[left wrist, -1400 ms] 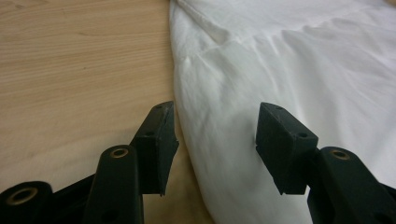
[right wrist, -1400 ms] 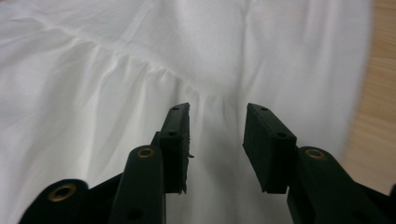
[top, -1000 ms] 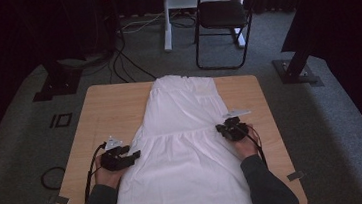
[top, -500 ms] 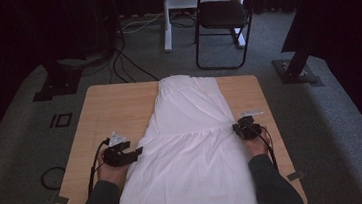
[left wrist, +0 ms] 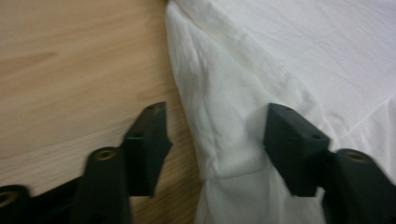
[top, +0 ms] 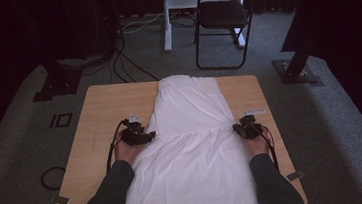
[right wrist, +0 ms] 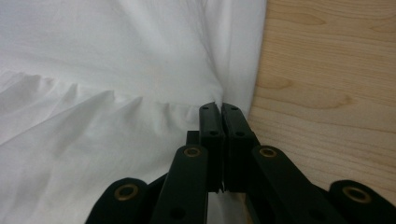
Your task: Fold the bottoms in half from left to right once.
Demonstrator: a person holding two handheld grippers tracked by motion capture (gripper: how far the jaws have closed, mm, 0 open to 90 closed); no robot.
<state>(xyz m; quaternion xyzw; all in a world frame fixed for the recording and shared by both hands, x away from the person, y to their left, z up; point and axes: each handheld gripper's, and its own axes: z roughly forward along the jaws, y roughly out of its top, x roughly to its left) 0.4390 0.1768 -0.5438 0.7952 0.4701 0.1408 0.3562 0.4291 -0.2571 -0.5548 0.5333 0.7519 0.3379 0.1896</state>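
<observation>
Now my left claw (top: 148, 135) is at the left edge of the white dress (top: 194, 151), right where the top part meets the skirt. In the left gripper view my left claw (left wrist: 212, 135) has its jaws apart, and they have just been closing a bit. The folded edge of the dress (left wrist: 243, 93) lies between them. One jaw is over the bare wooden table (left wrist: 70, 70) and the other jaw is over the cloth. The pads do not squeeze the cloth.

The dress lies flat down the middle of the table (top: 99, 110). Its narrow top points away from me, toward the black chair (top: 223, 17) on the grey carpet. Its wide skirt comes toward me and spreads between my two arms.

My right claw (top: 236, 129) is at the right edge of the dress, at the same seam. In the right gripper view my right claw (right wrist: 219, 108) has its jaws pressed tight together. A little pinch of the dress (right wrist: 116, 60) is caught at the tips, and the cloth bunches into small folds there. The wooden table (right wrist: 327, 70) is just beside that claw.
</observation>
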